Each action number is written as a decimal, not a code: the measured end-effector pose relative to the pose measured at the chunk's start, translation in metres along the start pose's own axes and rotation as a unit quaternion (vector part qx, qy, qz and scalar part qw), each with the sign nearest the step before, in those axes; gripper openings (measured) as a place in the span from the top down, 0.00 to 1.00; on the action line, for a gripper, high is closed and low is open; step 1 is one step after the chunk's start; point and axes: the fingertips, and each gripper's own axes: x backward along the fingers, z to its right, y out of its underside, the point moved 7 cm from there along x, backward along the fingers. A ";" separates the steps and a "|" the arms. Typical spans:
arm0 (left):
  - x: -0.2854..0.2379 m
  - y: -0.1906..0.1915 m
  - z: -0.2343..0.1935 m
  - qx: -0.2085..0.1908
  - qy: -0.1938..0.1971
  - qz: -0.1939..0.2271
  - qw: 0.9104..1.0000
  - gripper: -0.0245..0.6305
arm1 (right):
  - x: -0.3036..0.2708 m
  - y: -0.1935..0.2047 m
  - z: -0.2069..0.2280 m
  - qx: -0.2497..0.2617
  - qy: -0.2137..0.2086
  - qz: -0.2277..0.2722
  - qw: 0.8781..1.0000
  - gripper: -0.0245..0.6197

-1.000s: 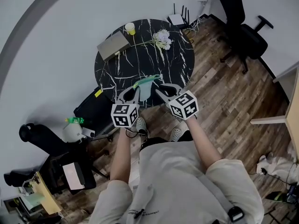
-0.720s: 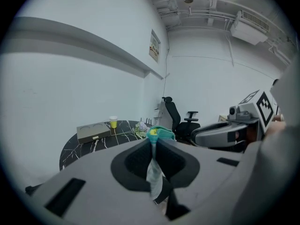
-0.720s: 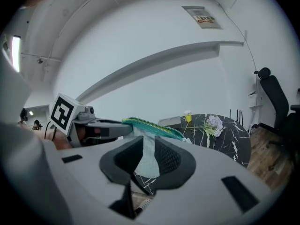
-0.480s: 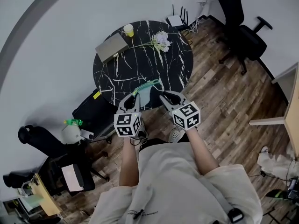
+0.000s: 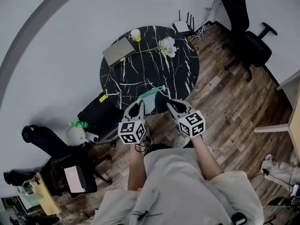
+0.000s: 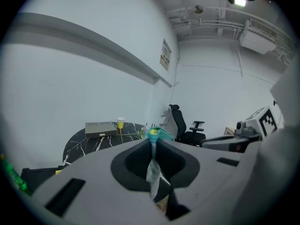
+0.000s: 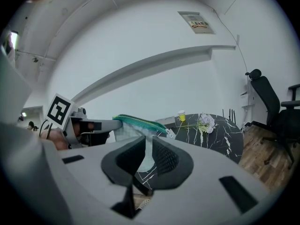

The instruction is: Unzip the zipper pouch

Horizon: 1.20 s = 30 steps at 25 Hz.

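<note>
Pale teal-zip pouch (image 5: 150, 102): L hand-held gripper (image 6: 153, 143) clamps it, R hand-held gripper (image 7: 147, 140) just closed on it.

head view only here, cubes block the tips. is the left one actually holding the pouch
Observer: Yes. In its own view the left gripper is shut on one end of the zipper pouch, with the fabric pinched between its fingers.
Operator: and the right, is it on the zip pull
Observer: No. The right gripper has just been closing on the pouch's side fabric. The zip pull hangs free just up and to the right of its fingertips.
</note>
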 end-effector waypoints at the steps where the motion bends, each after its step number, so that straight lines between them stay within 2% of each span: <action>1: 0.001 0.000 -0.001 -0.002 0.000 -0.001 1.000 0.90 | -0.001 0.001 -0.001 -0.001 -0.002 0.000 1.000 0.88; 5: 0.009 -0.001 -0.006 -0.009 -0.004 0.000 1.000 0.90 | -0.006 0.004 -0.008 0.003 -0.009 -0.001 1.000 0.89; 9: 0.016 0.001 -0.004 -0.009 -0.009 0.002 1.000 0.90 | -0.005 0.005 -0.014 0.006 -0.018 0.003 1.000 0.95; 16: 0.020 0.001 -0.007 0.022 -0.004 0.012 1.000 0.90 | -0.013 0.003 -0.029 0.012 -0.046 0.008 0.999 0.95; 30: 0.022 0.008 -0.004 0.008 0.002 0.002 1.000 0.90 | -0.010 0.008 -0.028 0.020 -0.059 -0.004 0.998 0.95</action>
